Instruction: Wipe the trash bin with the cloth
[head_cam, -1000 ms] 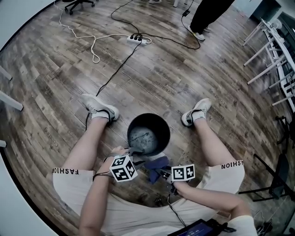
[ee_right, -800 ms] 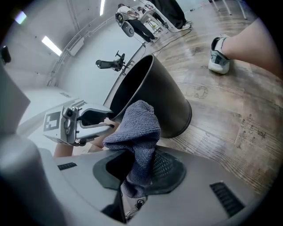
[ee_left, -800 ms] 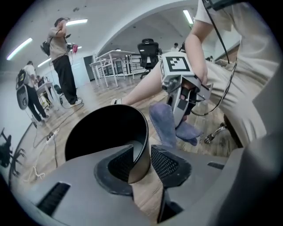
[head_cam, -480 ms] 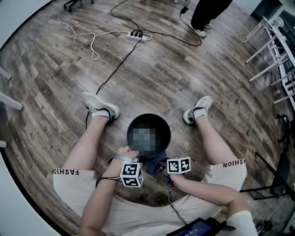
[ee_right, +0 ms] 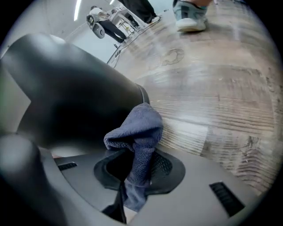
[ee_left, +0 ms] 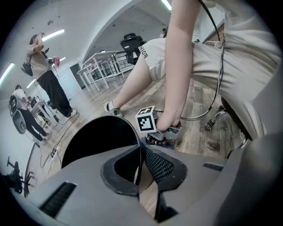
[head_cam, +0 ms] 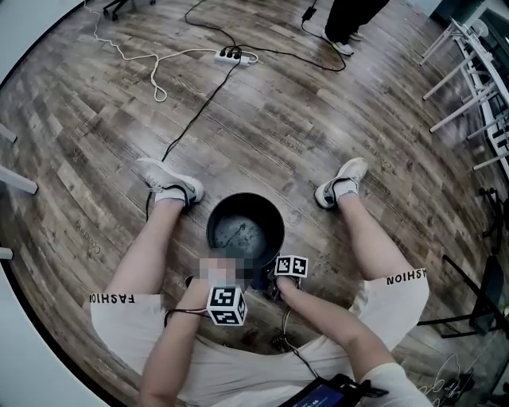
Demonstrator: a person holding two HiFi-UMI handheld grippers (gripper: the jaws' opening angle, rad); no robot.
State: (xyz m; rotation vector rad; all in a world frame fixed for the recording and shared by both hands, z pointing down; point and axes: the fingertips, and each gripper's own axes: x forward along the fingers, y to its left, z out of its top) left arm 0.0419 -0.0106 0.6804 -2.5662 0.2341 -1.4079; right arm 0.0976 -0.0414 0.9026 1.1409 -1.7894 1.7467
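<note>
The black trash bin point(head_cam: 245, 230) stands on the wood floor between the person's legs. My left gripper point(head_cam: 225, 269) is at its near rim. Its jaws have just been closing and now pinch the bin's thin wall point(ee_left: 97, 137) between the pads, as the left gripper point(ee_left: 140, 165) view shows. My right gripper point(ee_right: 140, 170) is shut on a blue cloth point(ee_right: 137, 128), which bunches above the jaws and rests against the bin's outer side point(ee_right: 75, 101) near the floor. In the head view the right gripper point(head_cam: 274, 280) sits low at the bin's near right.
The person sits with a shoe point(head_cam: 169, 183) on the left and a shoe point(head_cam: 340, 181) on the right of the bin. Cables and a power strip point(head_cam: 232, 56) lie far off. Another person point(head_cam: 350, 20) stands at the back. White frames point(head_cam: 469, 71) stand at the right.
The left gripper has shut on the bin's near rim. The right gripper has dropped with the cloth and moved in to the bin's near right side. The bin has shifted slightly left.
</note>
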